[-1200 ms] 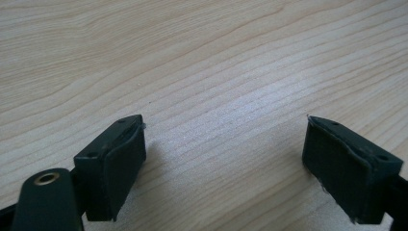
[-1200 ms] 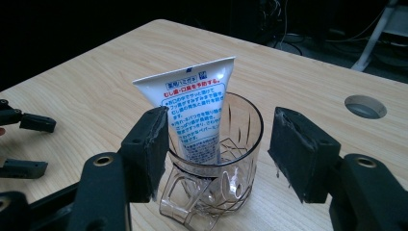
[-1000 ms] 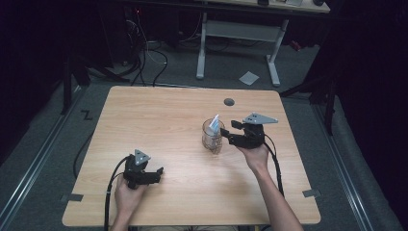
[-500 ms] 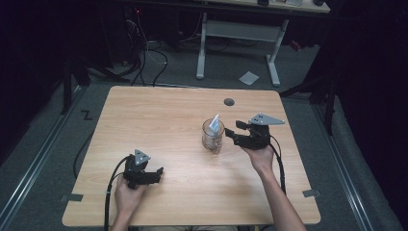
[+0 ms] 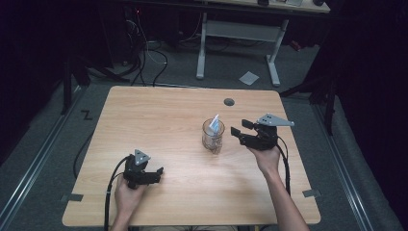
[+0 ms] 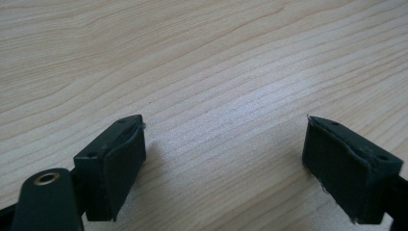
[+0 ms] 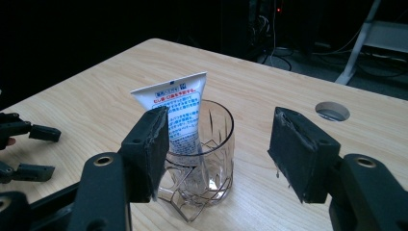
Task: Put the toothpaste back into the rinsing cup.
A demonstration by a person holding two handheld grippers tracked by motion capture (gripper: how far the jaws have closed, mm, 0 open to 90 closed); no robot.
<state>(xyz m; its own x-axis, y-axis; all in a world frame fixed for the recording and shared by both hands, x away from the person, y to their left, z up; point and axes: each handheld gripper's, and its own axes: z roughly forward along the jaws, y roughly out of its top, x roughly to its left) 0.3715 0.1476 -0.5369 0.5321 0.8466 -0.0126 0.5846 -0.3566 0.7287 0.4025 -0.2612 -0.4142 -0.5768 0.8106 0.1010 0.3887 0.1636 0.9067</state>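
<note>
- A glass (image 5: 212,136) stands upright near the middle of the table (image 5: 159,115), with a tube (image 5: 215,124) inside it.
- Right gripper (image 5: 239,128) sits just beside the glass, fingers (image 7: 153,144) apart and empty.
- Left gripper (image 5: 158,173) is low over bare table, fingers (image 6: 118,161) apart and empty.

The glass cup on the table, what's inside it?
A white tube with red and blue printing stands tilted in the clear glass cup, its flat crimped end sticking up above the rim. Its lower end is blurred by the cut glass and partly covered by the right claw.
</note>
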